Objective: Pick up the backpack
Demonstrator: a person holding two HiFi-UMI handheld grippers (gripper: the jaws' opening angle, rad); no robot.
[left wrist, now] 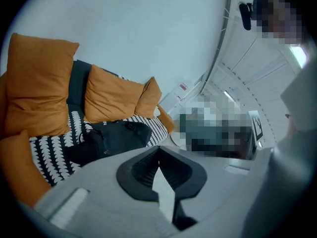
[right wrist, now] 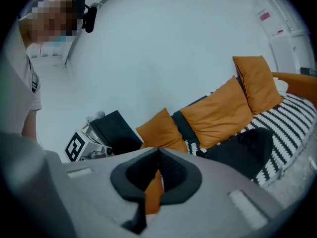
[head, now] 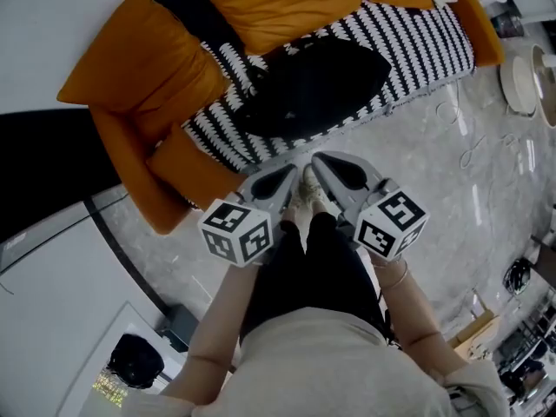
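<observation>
**A:** ok so where's this at? backpack picked up yet or nah

**B:** nah, not yet imo. The black backpack [head: 317, 85] lies flat on the black-and-white patterned cover [head: 417, 37] of the orange sofa [head: 169, 181], mid-seat, nothing touching it. So basically zero done: approach, grab and lift are all left.

**A:** which way's it lying?

**B:** long axis runs along the seat, so in the head view that's lower-left to upper-right. One end sits near the big orange cushion [head: 139, 63] on the left, the other points twd the far armrest. Looks like strap loops at the left end, so prob the top's there. It's black on black tho, can't say for sure.

**A:** and the grippers?

**B:** both well short of it, low over the marble floor [head: 452, 172] in front of the sofa, either side of the person's shoes [head: 308, 194]. left gripper [head: 289, 176]: jaws together, nothing btwn them. right gripper [head: 323, 163]: same, tips meet, empty. Both gripper views show the backpack off ahead, nowhere near the jaws.

**A:** so next?

**B:** my guess, they'd need to open up b4 closing on a strap or the top handle.
</observation>
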